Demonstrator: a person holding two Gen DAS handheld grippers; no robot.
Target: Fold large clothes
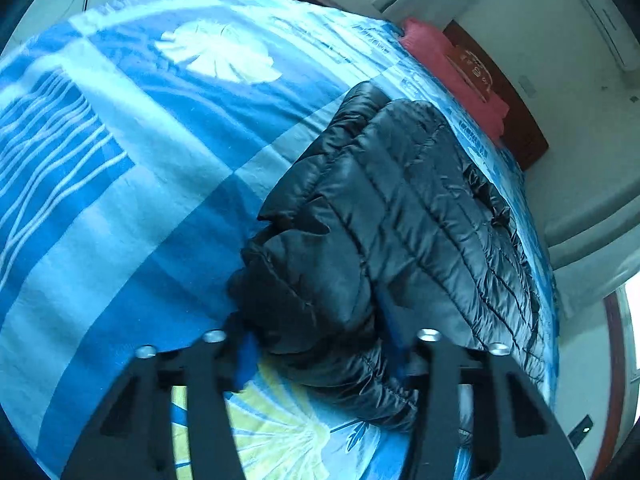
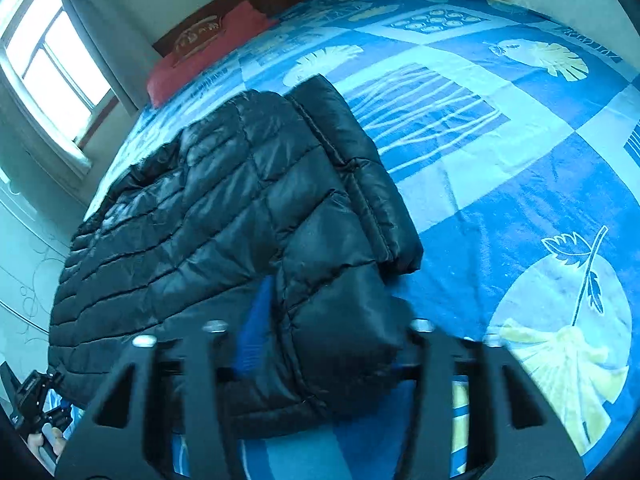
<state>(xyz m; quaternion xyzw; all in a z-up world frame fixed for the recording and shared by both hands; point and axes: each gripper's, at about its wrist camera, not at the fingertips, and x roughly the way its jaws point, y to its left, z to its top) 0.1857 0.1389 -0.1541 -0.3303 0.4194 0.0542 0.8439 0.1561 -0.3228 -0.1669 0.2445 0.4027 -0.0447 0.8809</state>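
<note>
A black quilted puffer jacket [image 1: 392, 216] lies folded over on a blue patterned bedspread [image 1: 132, 184]. My left gripper [image 1: 320, 352] has its blue-padded fingers spread wide around a bunched jacket edge, with fabric between them. In the right wrist view the jacket [image 2: 208, 216] spreads to the left, a sleeve [image 2: 352, 160] folded along its right side. My right gripper [image 2: 320, 344] also stands wide, with a thick folded corner of the jacket between its fingers. The other gripper [image 2: 36, 404] shows at the lower left, held by a hand.
A red pillow [image 1: 452, 68] lies against a dark wooden headboard [image 2: 240, 4] at the far end of the bed. A window [image 2: 52, 64] with curtains is on the left of the right wrist view. Bare bedspread [image 2: 520, 184] extends to the right of the jacket.
</note>
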